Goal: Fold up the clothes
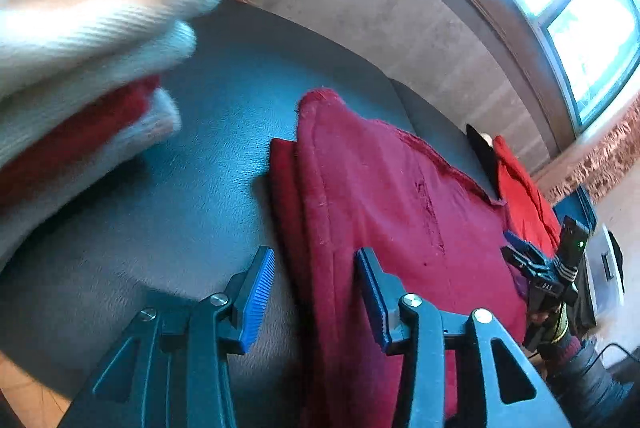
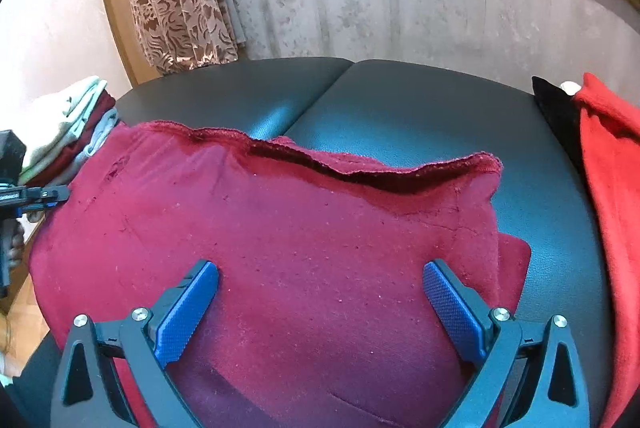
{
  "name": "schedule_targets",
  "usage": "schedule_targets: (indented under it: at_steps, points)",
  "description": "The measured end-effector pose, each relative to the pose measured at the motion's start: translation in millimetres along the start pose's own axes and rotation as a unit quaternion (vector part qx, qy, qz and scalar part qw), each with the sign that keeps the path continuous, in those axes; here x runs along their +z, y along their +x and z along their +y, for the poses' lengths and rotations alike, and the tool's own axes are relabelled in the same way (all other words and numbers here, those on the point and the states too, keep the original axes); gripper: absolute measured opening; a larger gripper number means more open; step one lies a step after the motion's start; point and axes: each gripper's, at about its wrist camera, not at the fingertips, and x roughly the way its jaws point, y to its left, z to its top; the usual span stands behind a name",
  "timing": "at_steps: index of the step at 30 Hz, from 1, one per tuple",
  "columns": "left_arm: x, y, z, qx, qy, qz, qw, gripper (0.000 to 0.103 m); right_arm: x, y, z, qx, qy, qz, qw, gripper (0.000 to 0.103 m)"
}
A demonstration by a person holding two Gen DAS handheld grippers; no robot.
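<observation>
While the dark red garment (image 2: 260, 228) lies spread over the dark leather-look tabletop (image 2: 400, 99), both tools hang above it with nothing between their fingers: the left hand-held gripper (image 1: 316, 292) stands moderately open over the garment's left edge, where a doubled layer of cloth shows, and the right hand-held gripper (image 2: 320, 292) stands wide open over the garment's near middle. That placement, one tool at a side edge and one over the body, reads as a stance for taking hold of the cloth or for having just let it go; the pictures fit either, since the garment already looks partly doubled at its left and right edges yet remains broad and loose along its far hem. The fabric is a soft, fuzzy knit with pilling and a raw, wavy far edge that gapes to show a darker inner layer, so it will likely sag and slip rather than hold a crease. To the left sits a stack of folded clothes (image 2: 72, 131), cream ribbed knits with a dark red piece between, probably the place for finished items. To the right lie a bright red cloth (image 2: 608, 187) and a black one (image 2: 556, 115), loosely heaped. The gripper pads are blue and ridged.
</observation>
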Motion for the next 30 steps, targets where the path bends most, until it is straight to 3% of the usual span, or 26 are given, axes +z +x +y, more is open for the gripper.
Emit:
schedule_targets:
  at_steps: [3, 6, 8, 14, 17, 23, 26, 30]
  points:
    - [-2, 10, -3, -0.031, 0.003, -0.006, 0.9995, 0.051, 2, 2, -1, -0.001, -0.001, -0.004, 1.000, 0.103]
    - [3, 8, -6, -0.027, -0.015, -0.008, 0.9995, 0.050, -4, -5, 1, -0.002, 0.000, -0.009, 1.000, 0.103]
    - [6, 7, -8, -0.025, -0.026, -0.009, 0.9993, 0.024, -5, -5, 1, 0.000, 0.000, -0.011, 1.000, 0.103]
    - [15, 3, -14, -0.017, -0.061, -0.013, 0.9979, 0.018, -4, -4, -1, 0.008, 0.003, -0.015, 1.000, 0.103]
    - [20, 1, -18, -0.013, -0.078, -0.014, 0.9968, 0.015, 1, -4, -2, 0.015, 0.002, 0.004, 1.000, 0.103]
    - [53, -13, -33, 0.005, -0.071, -0.016, 0.9974, 0.015, 8, -22, 2, 0.093, -0.067, 0.070, 0.991, 0.103]
    - [63, -14, -47, 0.003, -0.069, -0.013, 0.9975, 0.015, 0, -32, 8, 0.088, -0.111, 0.088, 0.986, 0.103]
    - [66, -36, -65, -0.037, -0.078, -0.006, 0.9962, 0.015, -11, -35, 6, 0.085, -0.118, 0.093, 0.985, 0.103]
